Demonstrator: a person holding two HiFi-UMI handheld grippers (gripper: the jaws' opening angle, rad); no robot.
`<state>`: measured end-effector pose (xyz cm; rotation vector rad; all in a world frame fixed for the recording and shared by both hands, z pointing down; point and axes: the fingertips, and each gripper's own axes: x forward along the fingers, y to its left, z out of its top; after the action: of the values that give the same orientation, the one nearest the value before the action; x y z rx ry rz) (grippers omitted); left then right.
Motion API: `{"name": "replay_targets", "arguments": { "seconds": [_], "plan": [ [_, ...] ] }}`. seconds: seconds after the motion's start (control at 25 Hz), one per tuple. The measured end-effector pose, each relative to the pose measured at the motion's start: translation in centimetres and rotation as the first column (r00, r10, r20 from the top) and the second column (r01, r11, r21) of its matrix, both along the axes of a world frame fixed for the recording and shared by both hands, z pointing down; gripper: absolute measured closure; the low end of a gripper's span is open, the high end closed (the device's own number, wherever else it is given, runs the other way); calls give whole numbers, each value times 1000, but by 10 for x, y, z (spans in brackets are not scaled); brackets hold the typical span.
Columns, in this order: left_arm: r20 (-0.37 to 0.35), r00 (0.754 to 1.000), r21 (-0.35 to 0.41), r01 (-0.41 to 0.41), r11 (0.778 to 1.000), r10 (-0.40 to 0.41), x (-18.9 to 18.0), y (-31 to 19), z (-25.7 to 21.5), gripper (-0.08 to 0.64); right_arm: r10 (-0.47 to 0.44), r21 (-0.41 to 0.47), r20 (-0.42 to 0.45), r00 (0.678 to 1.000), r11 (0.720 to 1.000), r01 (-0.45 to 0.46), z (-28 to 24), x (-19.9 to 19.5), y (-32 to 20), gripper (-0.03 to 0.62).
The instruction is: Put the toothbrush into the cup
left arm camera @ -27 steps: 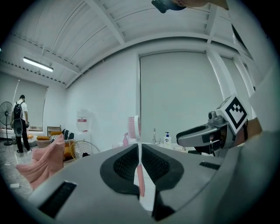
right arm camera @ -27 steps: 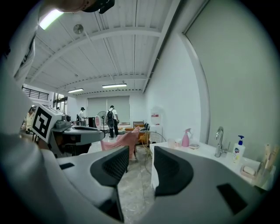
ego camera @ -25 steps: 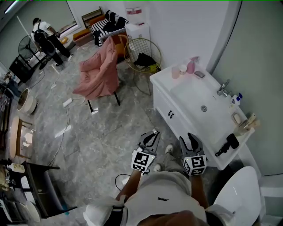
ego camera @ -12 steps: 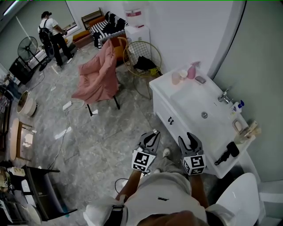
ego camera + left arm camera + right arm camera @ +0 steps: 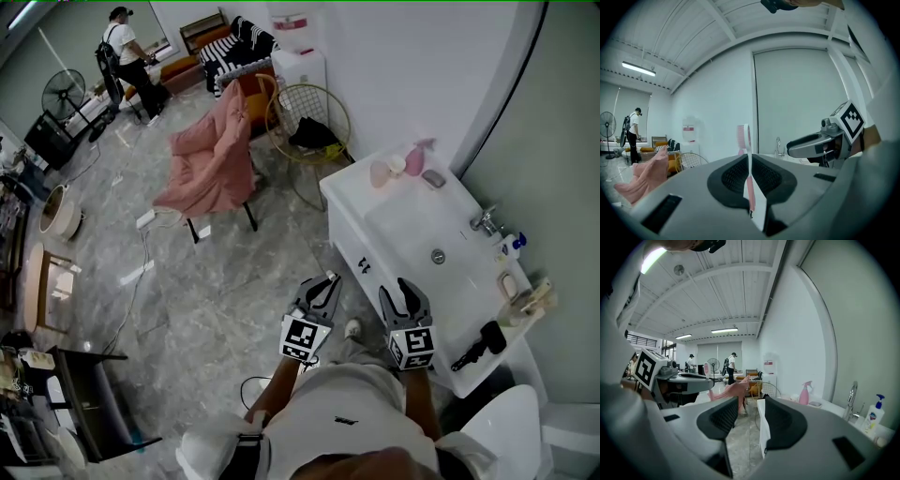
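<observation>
Toothbrush [image 5: 748, 171], pink and white, stands upright in the left gripper [image 5: 749, 161], whose two jaws are clenched on its handle, with the bristle head sticking up above the jaw tips. In the head view the left gripper [image 5: 323, 287] and the right gripper [image 5: 398, 298] are held side by side, a little apart, in front of the person's body, above the grey marble floor [image 5: 216, 291] and just short of the near corner of the white washstand [image 5: 375, 244]. The right gripper [image 5: 751, 404] has its jaws spread, with nothing between them but floor and the washstand's edge. The cup [image 5: 379, 174], pale pink, stands on the far end of the washstand top, well apart from both grippers; a small white pot [image 5: 396, 165] is just beside it, and a pink spray bottle [image 5: 414, 159] comes next along the wall. The sink bowl [image 5: 412, 220] lies in the middle of the top, with a chrome tap [image 5: 487, 222] at the wall side and a blue-capped pump bottle [image 5: 514, 244] near it. A black handled tool [image 5: 478, 348] lies at the near end of the top, and a white toilet [image 5: 502, 427] stands to the person's right. Further back there is a chair draped in pink cloth [image 5: 211, 159], a round wire chair [image 5: 309, 117] and a person [image 5: 127, 56] beside a standing fan [image 5: 64, 94].
</observation>
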<state>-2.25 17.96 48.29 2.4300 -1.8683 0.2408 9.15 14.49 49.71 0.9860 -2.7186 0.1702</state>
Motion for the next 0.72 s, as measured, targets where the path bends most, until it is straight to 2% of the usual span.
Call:
{"name": "replay_targets", "arguments": {
  "seconds": [0.72],
  "plan": [
    [37,996,-16,78,997,-78,-2,-82,-7,518,-83,-21,38,996,996,84,-1,-8,-93,403]
  ]
}}
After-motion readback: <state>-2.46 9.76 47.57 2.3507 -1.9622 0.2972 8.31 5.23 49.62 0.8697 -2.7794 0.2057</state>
